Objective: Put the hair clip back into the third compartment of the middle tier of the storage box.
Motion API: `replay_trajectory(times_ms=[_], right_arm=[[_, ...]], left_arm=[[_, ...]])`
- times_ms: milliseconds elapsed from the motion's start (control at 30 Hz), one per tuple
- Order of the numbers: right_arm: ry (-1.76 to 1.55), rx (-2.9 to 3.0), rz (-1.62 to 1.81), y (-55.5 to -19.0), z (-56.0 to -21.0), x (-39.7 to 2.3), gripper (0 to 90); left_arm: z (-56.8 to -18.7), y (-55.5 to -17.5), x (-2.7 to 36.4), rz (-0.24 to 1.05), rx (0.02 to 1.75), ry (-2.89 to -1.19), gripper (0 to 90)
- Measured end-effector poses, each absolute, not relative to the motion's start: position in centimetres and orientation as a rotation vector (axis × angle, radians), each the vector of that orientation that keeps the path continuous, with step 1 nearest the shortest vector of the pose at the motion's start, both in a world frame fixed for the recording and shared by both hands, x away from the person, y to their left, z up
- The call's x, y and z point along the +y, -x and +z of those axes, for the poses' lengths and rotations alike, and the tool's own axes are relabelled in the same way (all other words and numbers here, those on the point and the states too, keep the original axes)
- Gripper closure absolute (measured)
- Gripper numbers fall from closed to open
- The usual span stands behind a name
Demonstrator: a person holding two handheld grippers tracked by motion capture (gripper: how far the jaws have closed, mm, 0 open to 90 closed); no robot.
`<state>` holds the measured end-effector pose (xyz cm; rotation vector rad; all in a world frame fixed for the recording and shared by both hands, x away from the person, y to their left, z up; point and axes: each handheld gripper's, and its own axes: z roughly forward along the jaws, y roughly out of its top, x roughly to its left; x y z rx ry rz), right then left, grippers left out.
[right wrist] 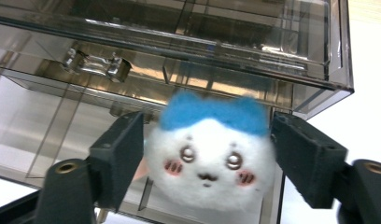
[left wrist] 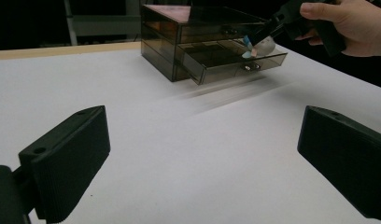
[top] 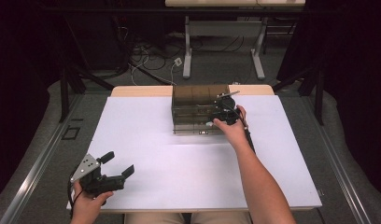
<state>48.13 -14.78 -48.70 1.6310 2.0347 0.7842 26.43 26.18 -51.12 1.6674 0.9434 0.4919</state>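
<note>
Black ribbed jaws of the right gripper (right wrist: 205, 158) stand on either side of a small round white plush toy with a blue top and a drawn face (right wrist: 209, 156). Both pads lie at the toy's flanks, close against the fluff, set narrow; whether they press or merely brush it I cannot tell. Beyond the jaws sits a smoky transparent plastic drawer box (top: 198, 109), its lower drawer (left wrist: 235, 58) pulled out toward the person, and the toy hangs over that open drawer, just behind its front edge. Above the jaws the box's upper tier overhangs closely, so headroom there is tight; to the right of the jaws the box's corner ends and bare white bench (top: 179, 168) begins.

Down at the near left corner of the bench, the left gripper (top: 117, 164) rests in the person's left hand (top: 86, 205), jaws spread wide with nothing between them. Ahead of those jaws runs a broad stretch of open white surface up to the box.
</note>
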Motion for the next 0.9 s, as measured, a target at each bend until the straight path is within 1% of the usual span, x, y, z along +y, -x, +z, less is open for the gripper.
replay_trajectory(times_ms=[167, 600, 733, 900], right_arm=[[-1.610, 2.028, 0.785, -48.0, -48.5, -14.8, 19.6], [-1.581, 1.980, 0.817, -47.3, -47.6, -14.9, 14.2], [-1.546, 1.986, 0.825, -46.8, -47.2, -14.8, 7.7], [-1.512, 1.990, 0.861, -46.3, -46.9, -14.4, 5.7]], left_arm=[[-51.1, -26.4, 26.1, 0.487, 0.948, -1.661, 2.5], [-51.1, -26.4, 26.1, 0.480, 0.950, -1.657, 2.5], [-51.1, -26.5, 26.0, 0.478, 0.952, -1.656, 2.5], [-51.1, -26.5, 26.0, 0.478, 0.953, -1.657, 2.5]])
